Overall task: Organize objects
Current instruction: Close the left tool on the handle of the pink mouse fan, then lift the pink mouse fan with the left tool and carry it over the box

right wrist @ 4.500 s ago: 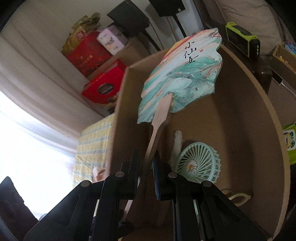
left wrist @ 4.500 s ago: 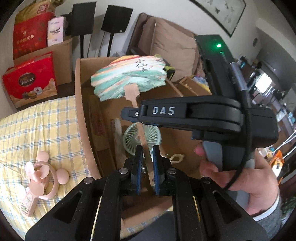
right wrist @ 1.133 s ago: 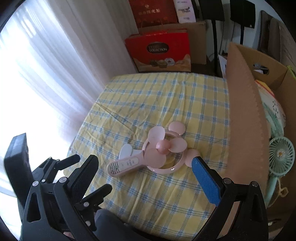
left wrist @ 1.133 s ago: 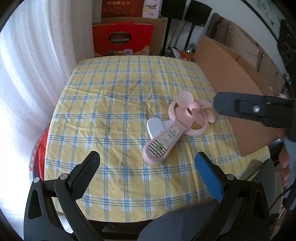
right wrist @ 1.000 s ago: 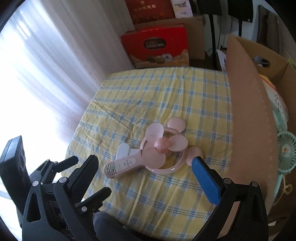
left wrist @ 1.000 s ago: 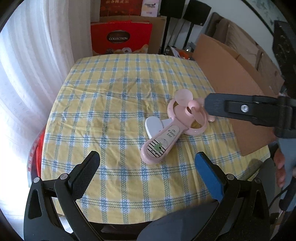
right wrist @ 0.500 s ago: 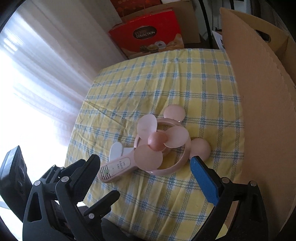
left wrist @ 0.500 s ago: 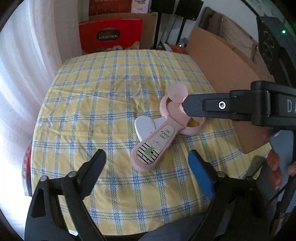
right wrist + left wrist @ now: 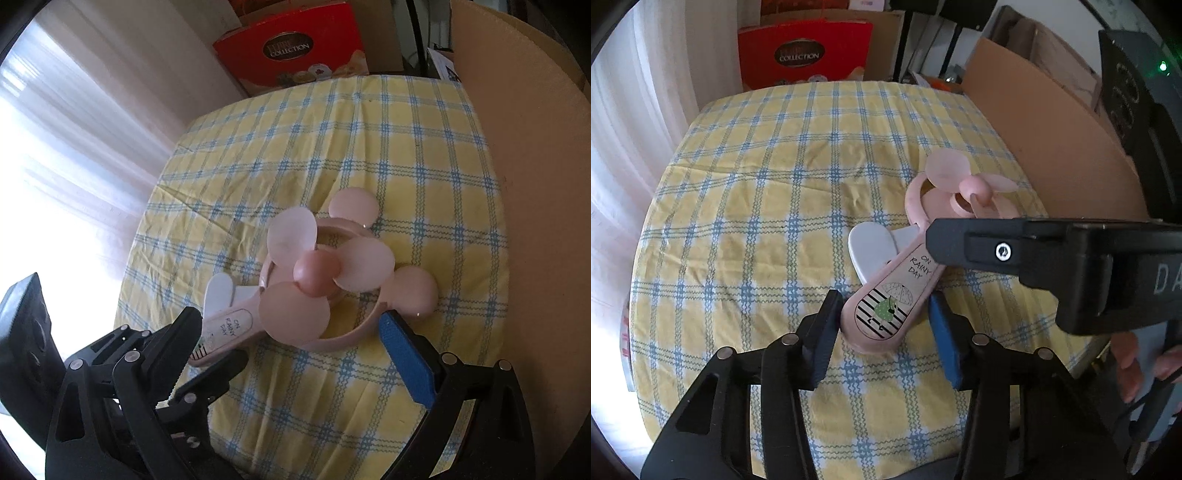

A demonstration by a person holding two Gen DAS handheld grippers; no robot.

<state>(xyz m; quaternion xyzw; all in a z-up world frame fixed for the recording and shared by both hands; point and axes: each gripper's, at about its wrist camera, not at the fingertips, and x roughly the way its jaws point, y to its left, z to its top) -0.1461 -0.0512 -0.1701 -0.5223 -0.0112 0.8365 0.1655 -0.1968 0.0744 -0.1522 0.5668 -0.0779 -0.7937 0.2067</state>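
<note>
— Where was the fan?

— Flat on the checked worktop, beside the box. Its handle ran toward the left gripper, head away.

— Left fingers?

— Half shut, just been closing, either side of the handle; no squeeze I could see.

— And the right gripper?

— Wide open around the head, holding nothing. Left was nearer the handle.

My left gripper has matte black linkage arms with silver rivets, one black pad and one blue. My right gripper is built the same, its blue pad ridged; its housing carries white letters, "DA" as far as I can read, and a green light.
</note>
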